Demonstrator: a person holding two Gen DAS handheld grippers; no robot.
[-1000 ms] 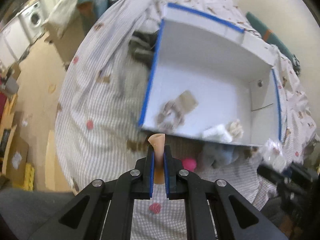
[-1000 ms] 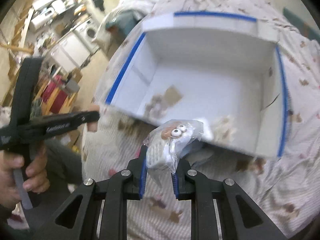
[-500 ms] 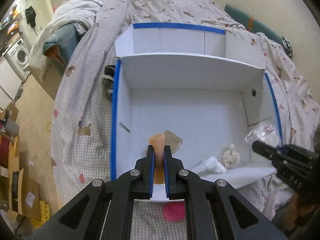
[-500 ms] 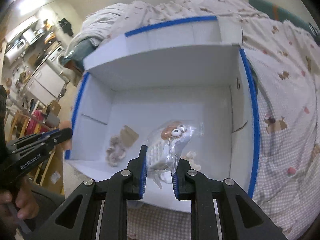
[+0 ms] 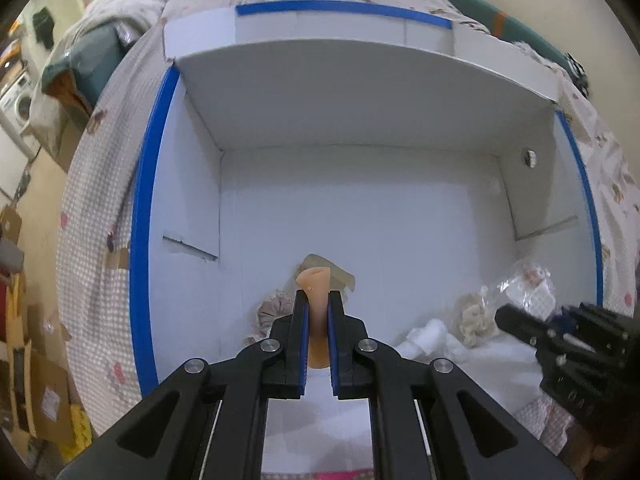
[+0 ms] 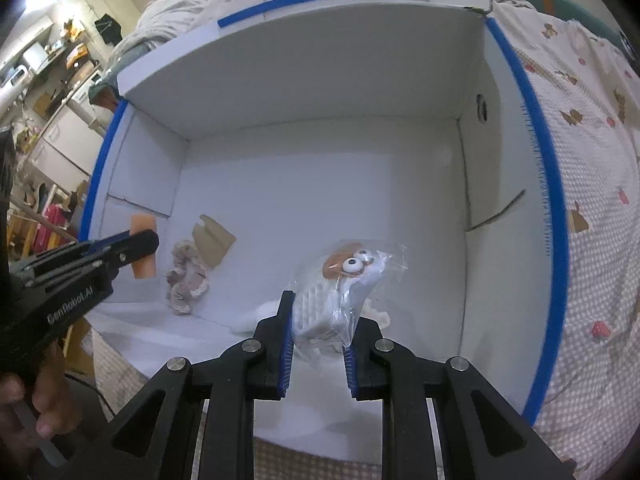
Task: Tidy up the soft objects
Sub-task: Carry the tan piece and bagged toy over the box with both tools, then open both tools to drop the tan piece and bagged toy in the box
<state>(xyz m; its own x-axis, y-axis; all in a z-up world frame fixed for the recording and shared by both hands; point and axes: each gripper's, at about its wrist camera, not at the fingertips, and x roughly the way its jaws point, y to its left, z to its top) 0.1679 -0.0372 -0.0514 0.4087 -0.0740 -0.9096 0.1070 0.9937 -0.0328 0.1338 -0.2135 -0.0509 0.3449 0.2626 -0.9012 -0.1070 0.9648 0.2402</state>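
A white open box with blue-taped rims (image 5: 140,216) (image 6: 548,184) lies on a bed. My left gripper (image 5: 317,300) (image 6: 138,246) is shut on a peach soft piece (image 5: 314,284) (image 6: 143,224), held over the box's near left part. My right gripper (image 6: 318,300) (image 5: 516,316) is shut on a clear bag with a white toy that has googly eyes (image 6: 344,280) (image 5: 528,284), over the near right part. On the box floor lie a frilly scrunchie (image 6: 186,280) (image 5: 270,310), a tan card (image 6: 212,242), a white soft item (image 5: 428,334) and a cream fluffy item (image 5: 474,314).
The bed cover (image 6: 600,200), checked with small animal prints, surrounds the box. A rumpled duvet (image 5: 132,0) lies beyond it. Room furniture and cardboard (image 5: 24,320) stand off the bed's left side. A person's hand (image 6: 24,412) holds the left gripper's handle.
Both grippers have come forward and down from in front of the box to over its inside, each still holding its object. The box now fills both views.
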